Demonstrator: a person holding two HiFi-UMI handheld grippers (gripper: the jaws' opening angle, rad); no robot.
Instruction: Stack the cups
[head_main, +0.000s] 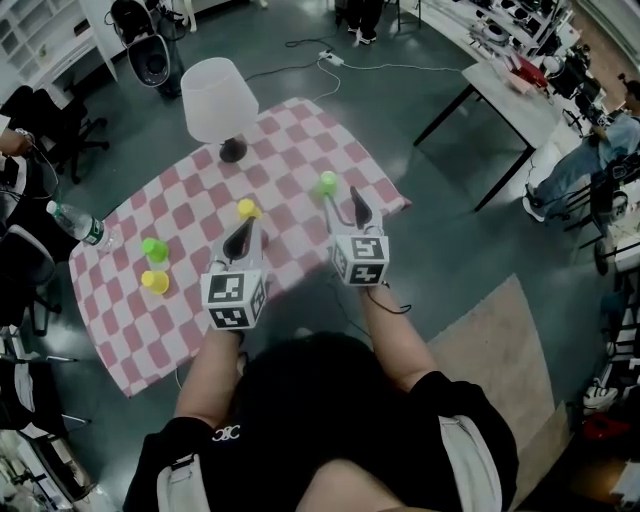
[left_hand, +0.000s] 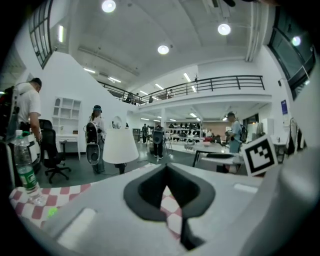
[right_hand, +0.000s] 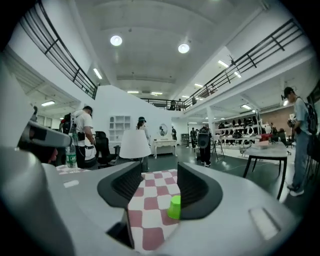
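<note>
Four small cups stand on the checked cloth (head_main: 300, 130): a green cup (head_main: 327, 183), a yellow cup (head_main: 247, 209), and at the left a green cup (head_main: 154, 249) beside a yellow one (head_main: 154, 282). My right gripper (head_main: 357, 205) is open just short of the first green cup. That green cup (right_hand: 174, 207) shows between the jaws, close to the right pad (right_hand: 197, 190) and ahead of it. My left gripper (head_main: 240, 238) is shut and empty, its tips just short of the middle yellow cup. The left gripper (left_hand: 167, 192) hides that cup in its own view.
A white-shaded lamp (head_main: 217, 100) stands at the far end of the cloth. A water bottle (head_main: 80, 225) stands near the left corner. Office chairs (head_main: 40, 120) are to the left, a black-legged table (head_main: 510, 95) to the right, and a rug (head_main: 490, 370) on the floor.
</note>
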